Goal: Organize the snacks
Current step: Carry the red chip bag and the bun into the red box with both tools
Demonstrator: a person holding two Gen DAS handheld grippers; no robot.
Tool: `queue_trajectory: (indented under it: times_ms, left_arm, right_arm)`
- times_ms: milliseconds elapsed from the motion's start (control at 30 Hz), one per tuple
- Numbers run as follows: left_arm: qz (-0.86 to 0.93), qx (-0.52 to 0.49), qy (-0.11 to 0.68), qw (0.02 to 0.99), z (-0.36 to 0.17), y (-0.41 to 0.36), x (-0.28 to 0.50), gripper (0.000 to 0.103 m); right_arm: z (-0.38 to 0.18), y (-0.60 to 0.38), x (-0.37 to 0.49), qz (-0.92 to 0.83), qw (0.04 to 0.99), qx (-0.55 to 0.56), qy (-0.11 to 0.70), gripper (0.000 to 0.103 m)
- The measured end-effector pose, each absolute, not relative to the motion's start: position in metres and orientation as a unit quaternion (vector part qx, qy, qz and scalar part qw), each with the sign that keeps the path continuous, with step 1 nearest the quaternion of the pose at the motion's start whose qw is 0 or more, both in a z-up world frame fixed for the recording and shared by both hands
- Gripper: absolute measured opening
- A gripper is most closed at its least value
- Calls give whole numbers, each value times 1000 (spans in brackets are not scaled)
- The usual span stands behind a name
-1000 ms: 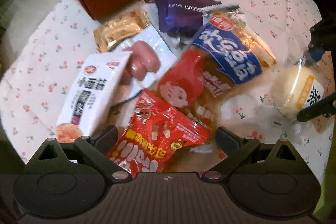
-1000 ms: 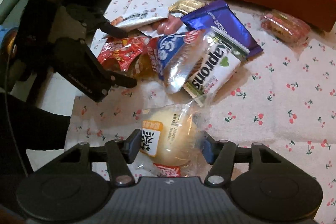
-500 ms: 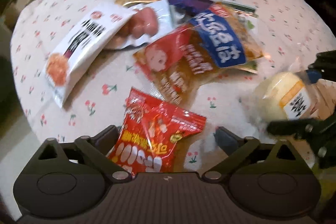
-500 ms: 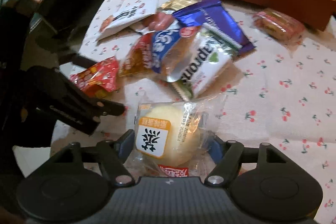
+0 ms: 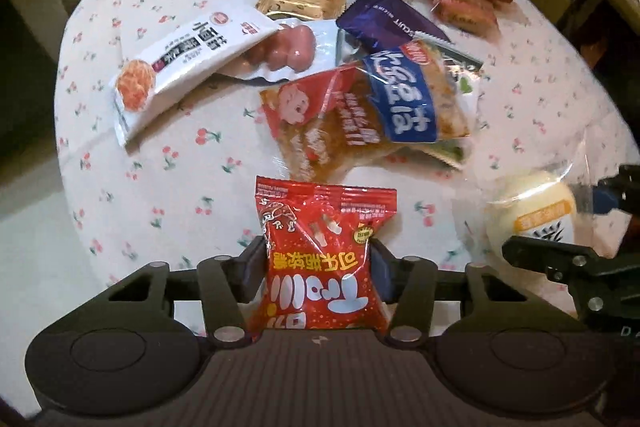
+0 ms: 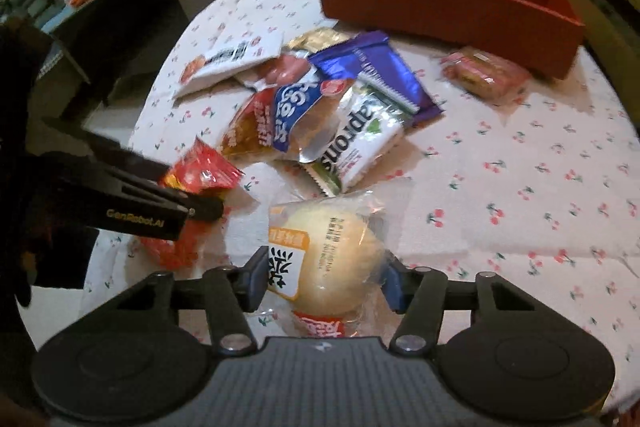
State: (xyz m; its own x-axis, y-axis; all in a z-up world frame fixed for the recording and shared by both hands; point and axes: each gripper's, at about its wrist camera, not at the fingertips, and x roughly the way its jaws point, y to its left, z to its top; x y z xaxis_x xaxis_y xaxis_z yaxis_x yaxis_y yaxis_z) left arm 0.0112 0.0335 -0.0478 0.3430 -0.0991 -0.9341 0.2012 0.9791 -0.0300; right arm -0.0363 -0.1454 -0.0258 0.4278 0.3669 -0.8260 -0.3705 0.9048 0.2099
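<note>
Landmark: the red box [image 6: 448, 1] at the far edge of your table [image 6: 520, 187], which wears a cherry-print cloth.
Left gripper [image 5: 320, 263]: your jaws are closing on the red snack packet [image 5: 324, 255]; both pads press its sides, and it sits on the near side of the table, well apart from the red box.
Right gripper [image 6: 324, 277]: your jaws are closing on the wrapped bun [image 6: 332, 259]; the pads touch its clear wrapper on both sides, also well apart from the red box.
Loose pile: between your grippers and the red box.
Pile, item 1: white packet [image 5: 180, 63], the one farthest left of the box.
Pile, item 2: sausages [image 5: 288, 47] in a clear wrap, partly under the white packet.
Pile, item 3: blue-and-red packet [image 5: 368, 107], on top of a green-and-white packet [image 6: 360, 143].
Pile, item 4: purple biscuit packet [image 5: 384, 19], near the box.
Pile, item 5: gold packet [image 5: 300, 3], just beside the box front.
Separate: pink packet [image 6: 484, 75], just beside the box's right end.
</note>
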Motion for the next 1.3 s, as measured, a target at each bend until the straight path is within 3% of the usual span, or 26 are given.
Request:
queue_trajectory:
  times_ms: [200, 233, 267, 333, 500, 600, 667, 733, 933, 1300]
  left_arm:
    - [-71, 78, 573, 813, -52, 8, 13, 67]
    - [-76, 79, 575, 811, -52, 7, 13, 74]
    - [-79, 79, 578, 808, -53, 8, 13, 88]
    - [-72, 86, 581, 806, -65, 9, 14, 103]
    - [-78, 79, 572, 813, -66, 16, 13, 103]
    - [-81, 82, 562, 819, -60, 14, 8, 93]
    - [-85, 82, 548, 828, -52, 12, 0, 67]
    - [-85, 70, 547, 830, -46, 11, -3, 60]
    - [-82, 49, 541, 836, -35, 12, -2, 57]
    - [-106, 26, 508, 854, -4, -1, -2, 56]
  right_arm:
    - [-25, -153, -39, 203, 849, 1, 489, 58]
    - [-27, -154, -36, 202, 847, 6, 492, 58]
    - [-30, -155, -32, 202, 844, 13, 497, 58]
    - [-37, -154, -24, 200, 840, 16, 505, 60]
    - [-54, -139, -17, 206, 826, -9, 525, 68]
    - [-55, -129, -20, 204, 833, -46, 511, 67]
    - [-53, -131, -22, 207, 834, -47, 510, 58]
    - [-50, -133, -25, 204, 835, -48, 509, 55]
    - [-30, -143, -37, 190, 854, -31, 484, 48]
    - [9, -151, -46, 163, 881, -12, 444, 47]
